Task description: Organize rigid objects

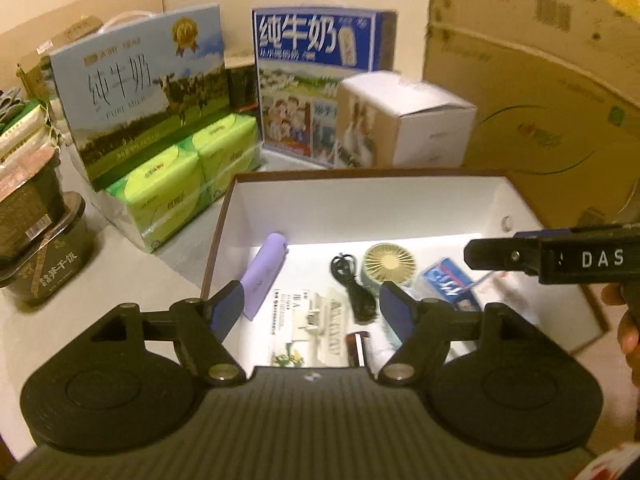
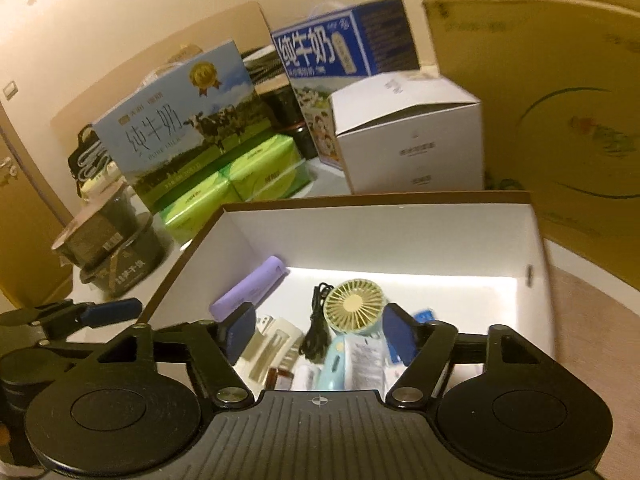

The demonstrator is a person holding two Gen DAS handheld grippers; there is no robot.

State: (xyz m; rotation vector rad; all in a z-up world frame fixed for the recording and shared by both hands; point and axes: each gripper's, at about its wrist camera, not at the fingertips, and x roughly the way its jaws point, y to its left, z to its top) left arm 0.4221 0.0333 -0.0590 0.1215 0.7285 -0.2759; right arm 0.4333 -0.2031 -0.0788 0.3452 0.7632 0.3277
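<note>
An open white box with a brown rim (image 1: 360,176) (image 2: 376,200) holds a purple case (image 1: 266,276) (image 2: 250,290), a small green handheld fan (image 1: 389,262) (image 2: 354,306), a black coiled cable (image 1: 354,284) (image 2: 316,328), a blue-and-white packet (image 1: 450,282), printed cards (image 1: 316,320) and small items. My left gripper (image 1: 312,312) is open and empty above the box's near edge. My right gripper (image 2: 318,334) is open and empty over the fan's handle; it also shows in the left wrist view (image 1: 560,258).
Behind the box stand two milk cartons (image 1: 144,92) (image 1: 316,76), green tissue packs (image 1: 184,180), a white carton (image 1: 408,116) and a large cardboard box (image 1: 540,80). Dark food tubs (image 1: 44,240) sit at the left on the table.
</note>
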